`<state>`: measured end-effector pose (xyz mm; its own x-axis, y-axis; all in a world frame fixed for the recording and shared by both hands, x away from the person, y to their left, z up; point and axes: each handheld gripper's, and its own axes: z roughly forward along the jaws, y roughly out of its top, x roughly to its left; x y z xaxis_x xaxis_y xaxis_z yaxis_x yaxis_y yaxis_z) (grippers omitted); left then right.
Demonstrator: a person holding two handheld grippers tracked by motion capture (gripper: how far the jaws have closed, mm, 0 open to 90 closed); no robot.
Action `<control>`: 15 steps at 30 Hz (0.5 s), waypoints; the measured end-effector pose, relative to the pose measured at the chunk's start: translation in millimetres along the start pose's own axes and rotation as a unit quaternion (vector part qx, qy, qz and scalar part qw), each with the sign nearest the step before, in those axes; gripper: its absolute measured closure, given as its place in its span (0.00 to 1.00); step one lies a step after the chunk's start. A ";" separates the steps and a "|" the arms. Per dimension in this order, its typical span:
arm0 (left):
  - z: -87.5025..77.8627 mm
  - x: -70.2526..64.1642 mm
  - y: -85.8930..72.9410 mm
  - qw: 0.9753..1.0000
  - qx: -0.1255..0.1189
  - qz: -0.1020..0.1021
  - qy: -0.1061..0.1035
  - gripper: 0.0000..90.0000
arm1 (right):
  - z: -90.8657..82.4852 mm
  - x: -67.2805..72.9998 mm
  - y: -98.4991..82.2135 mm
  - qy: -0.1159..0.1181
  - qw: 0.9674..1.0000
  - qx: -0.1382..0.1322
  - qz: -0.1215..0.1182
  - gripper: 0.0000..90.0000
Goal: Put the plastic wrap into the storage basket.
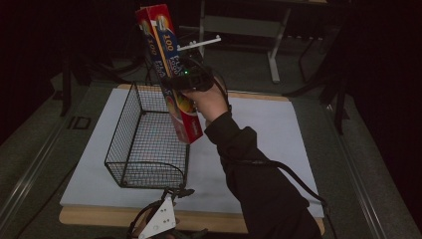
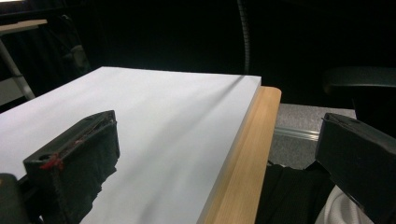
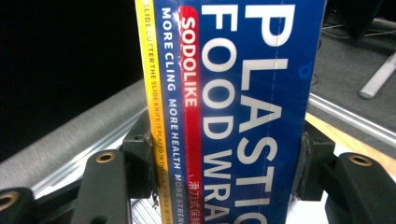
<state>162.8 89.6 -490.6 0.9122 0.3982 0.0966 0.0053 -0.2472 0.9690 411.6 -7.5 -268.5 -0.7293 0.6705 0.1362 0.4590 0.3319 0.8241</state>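
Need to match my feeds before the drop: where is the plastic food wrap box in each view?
High view: plastic food wrap box upper centre, tilted, clamped in the right gripper above the wire basket.
Left gripper view: not in it.
Right gripper view: box centre, between the jaws.
Shared landmark: white board.

Glossy cardboard food-wrap box (image 1: 166, 64), black wire-mesh metal basket (image 1: 144, 144), matt white sheet (image 1: 259, 134) on smooth wooden table (image 2: 247, 177).

Plastic food wrap box (image 1: 168, 64), held up in the air

A long, narrow carton, blue with red and yellow stripes and white lettering, standing nearly upright, slightly tilted, its lower end above the wire basket's (image 1: 144, 144) right rim, off the surface.
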 end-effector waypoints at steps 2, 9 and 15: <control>0.1 -0.5 0.0 1.000 0.001 0.002 0.000 0.00 | 7.9 4.7 -1.3 0.005 1.000 -0.002 0.011 0.43; -0.4 -1.4 0.4 1.000 -0.003 0.005 0.001 0.00 | 44.0 19.7 -19.5 0.002 0.999 0.017 0.032 0.43; 0.2 -2.3 -0.4 1.000 0.000 0.009 -0.004 0.00 | 69.3 26.5 -36.6 0.014 0.998 0.032 0.051 0.43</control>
<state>160.8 88.6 -491.2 0.9156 0.3864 0.1116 -0.0104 -0.2545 0.9670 410.6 44.1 -333.1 -0.6906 0.6846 0.2332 0.5624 0.3056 0.7683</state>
